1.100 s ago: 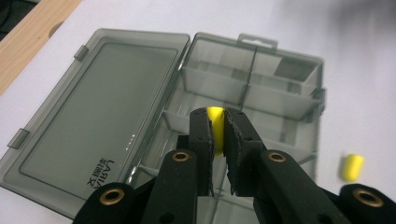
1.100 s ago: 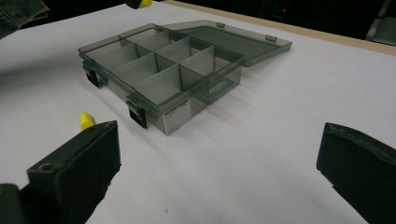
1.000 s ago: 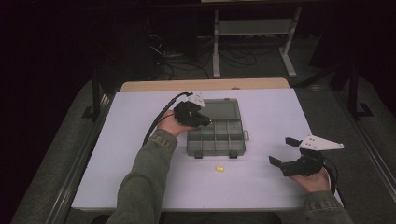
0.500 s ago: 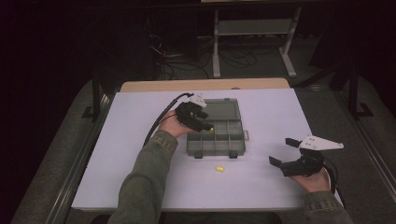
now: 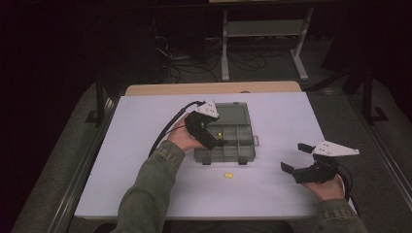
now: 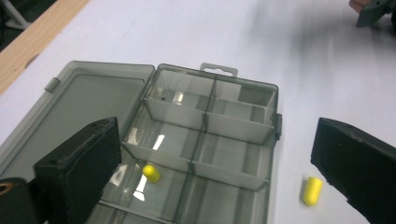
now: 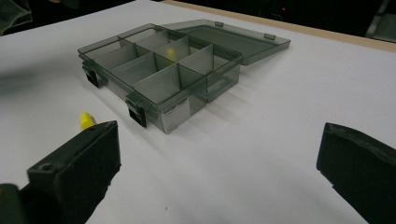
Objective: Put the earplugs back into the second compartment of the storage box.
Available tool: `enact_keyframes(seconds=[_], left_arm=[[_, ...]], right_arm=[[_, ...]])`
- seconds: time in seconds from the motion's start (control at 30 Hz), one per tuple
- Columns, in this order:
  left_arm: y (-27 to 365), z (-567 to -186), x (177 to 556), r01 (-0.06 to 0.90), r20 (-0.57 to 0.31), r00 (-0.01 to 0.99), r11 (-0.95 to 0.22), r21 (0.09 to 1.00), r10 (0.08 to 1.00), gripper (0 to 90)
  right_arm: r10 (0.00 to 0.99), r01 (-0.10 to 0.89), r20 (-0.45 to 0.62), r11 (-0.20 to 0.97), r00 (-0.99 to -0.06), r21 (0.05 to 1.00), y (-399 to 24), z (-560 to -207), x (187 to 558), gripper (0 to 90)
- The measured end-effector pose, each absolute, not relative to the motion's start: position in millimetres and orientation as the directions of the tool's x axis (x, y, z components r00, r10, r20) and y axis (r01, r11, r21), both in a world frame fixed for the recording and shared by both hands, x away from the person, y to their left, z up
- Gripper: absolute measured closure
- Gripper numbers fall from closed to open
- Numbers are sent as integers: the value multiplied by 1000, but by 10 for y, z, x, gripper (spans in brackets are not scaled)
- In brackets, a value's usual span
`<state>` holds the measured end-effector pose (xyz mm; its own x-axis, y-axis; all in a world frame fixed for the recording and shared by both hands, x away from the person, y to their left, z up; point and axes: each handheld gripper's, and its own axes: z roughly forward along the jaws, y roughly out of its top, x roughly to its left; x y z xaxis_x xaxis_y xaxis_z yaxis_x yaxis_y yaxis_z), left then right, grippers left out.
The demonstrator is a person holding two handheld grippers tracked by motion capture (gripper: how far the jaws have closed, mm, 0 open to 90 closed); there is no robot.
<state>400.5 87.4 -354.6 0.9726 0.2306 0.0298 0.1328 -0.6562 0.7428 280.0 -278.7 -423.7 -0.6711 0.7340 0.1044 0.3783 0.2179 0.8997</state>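
A grey see-through compartment box [image 5: 245, 145] lies mid-table with its lid [image 6: 79, 107] folded flat open. One small yellow plug [image 6: 151, 172] rests in a near compartment, and it also shows as a yellow spot [image 5: 219, 135] from above. A second yellow plug [image 5: 228, 174] lies on the white table just in front of the box. My left gripper [image 5: 218, 141] hovers over the box's left side. Its jaws have just been opening and stand wide with nothing between them [image 6: 217, 140]. My right gripper [image 5: 295, 157] rests open at the front right, facing the box [image 7: 177, 109] and the loose plug [image 7: 85, 120].
The white tabletop [image 5: 145, 165] has a wooden strip [image 5: 209, 88] along its far edge. Behind it, a metal rack [image 5: 262, 29] and cables [image 5: 180, 63] sit on the dark floor. The left gripper's cable [image 5: 170, 126] loops off to the left of the box.
My left gripper's jaws went from shut to wide open, and a yellow plug now lies in a box compartment. The left hand drew back slightly. The right hand stayed put.
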Motion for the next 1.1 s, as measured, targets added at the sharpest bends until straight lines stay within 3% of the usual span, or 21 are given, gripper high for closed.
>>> enact_keyframes(seconds=[1.1], left_arm=[[687, -3834, 3356, 2, 76, 993, -677, 736, 85, 0]], right_arm=[[728, 379, 105, 223, -677, 898, -2777, -4240, 2800, 0]])
